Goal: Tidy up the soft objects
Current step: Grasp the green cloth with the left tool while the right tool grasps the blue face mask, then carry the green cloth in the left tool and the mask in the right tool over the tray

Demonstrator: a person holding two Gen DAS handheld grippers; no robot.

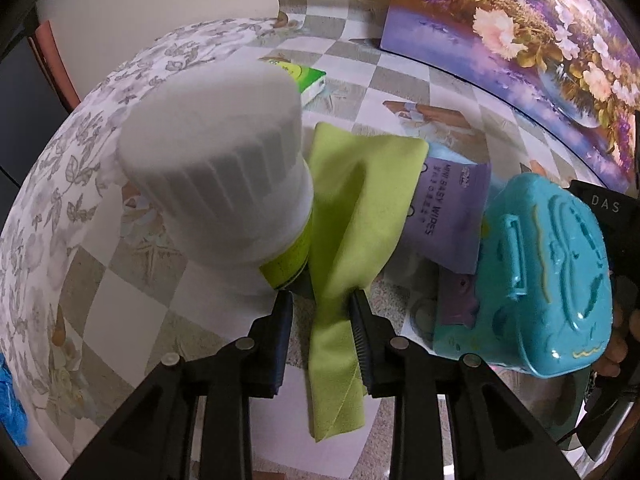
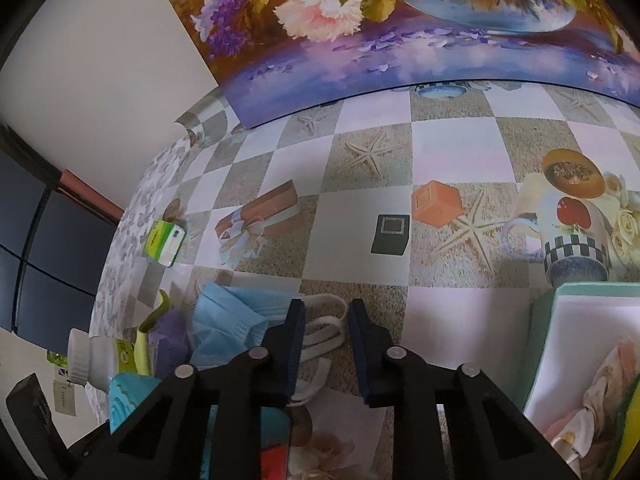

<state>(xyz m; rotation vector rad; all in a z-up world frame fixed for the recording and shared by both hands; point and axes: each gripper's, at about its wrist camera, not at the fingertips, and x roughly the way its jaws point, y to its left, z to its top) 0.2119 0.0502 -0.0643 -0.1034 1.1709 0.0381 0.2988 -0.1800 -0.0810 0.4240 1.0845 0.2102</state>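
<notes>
Straddling green cloth [image 1: 352,216], left tongs [image 1: 322,300] parted.

A tabletop [image 2: 452,152] under a checkered cloth printed with starfish and cups stands against a plain pale wall [image 2: 100,60], with a flower painting [image 2: 400,20] propped at its back edge.

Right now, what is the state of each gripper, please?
Left gripper: open, green cloth between its fingers, not clamped.
Right gripper: open, holding nothing; white mask straps lie between the fingers.
</notes>
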